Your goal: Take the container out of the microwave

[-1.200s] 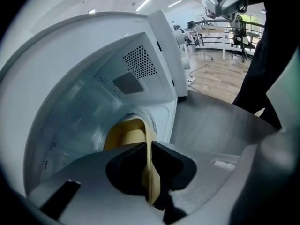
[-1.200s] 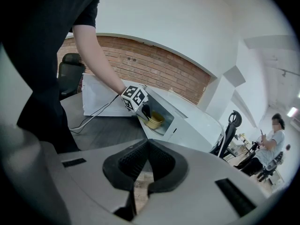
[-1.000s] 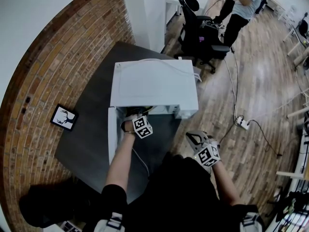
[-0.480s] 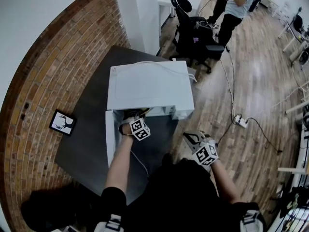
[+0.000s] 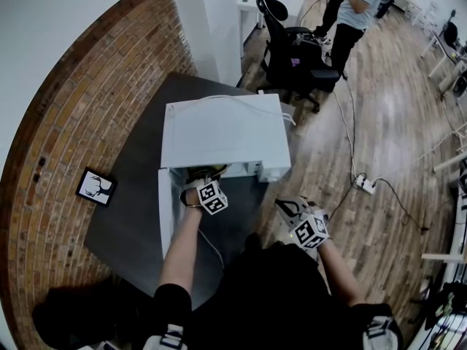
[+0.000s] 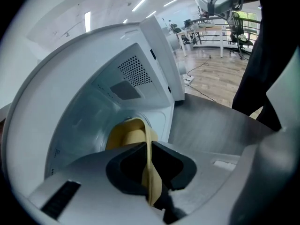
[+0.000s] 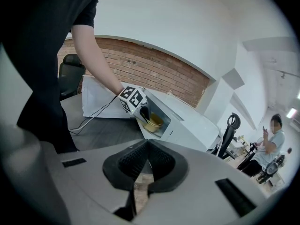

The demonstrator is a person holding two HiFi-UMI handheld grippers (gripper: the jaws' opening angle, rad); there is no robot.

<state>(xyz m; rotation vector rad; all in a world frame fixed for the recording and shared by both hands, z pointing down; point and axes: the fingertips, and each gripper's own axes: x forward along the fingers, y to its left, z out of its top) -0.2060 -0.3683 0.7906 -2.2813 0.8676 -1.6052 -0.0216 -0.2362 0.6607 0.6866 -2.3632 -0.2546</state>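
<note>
A white microwave (image 5: 222, 133) stands on a dark table (image 5: 139, 195), its door (image 5: 166, 214) swung open to the left. A yellow container (image 6: 125, 134) sits just inside the cavity. My left gripper (image 6: 149, 161) is shut on its near rim, which stands as a thin yellow edge between the jaws. In the head view the left gripper (image 5: 198, 182) reaches into the opening, where the container (image 5: 198, 172) peeks out. My right gripper (image 5: 290, 210) hovers off the table's right edge, shut on nothing. The right gripper view shows its closed jaws (image 7: 143, 158) and, farther off, the container (image 7: 153, 122).
A small framed picture (image 5: 96, 187) lies on the table near the brick wall. A white cable (image 5: 212, 243) trails across the table front. Behind the microwave are a black office chair (image 5: 292, 46) and a standing person (image 5: 354, 6). A power strip (image 5: 363, 184) lies on the wooden floor.
The left gripper stays at the microwave's mouth, and a little more yellow shows there now. The right gripper has hardly moved. The head view has shifted slightly.
</note>
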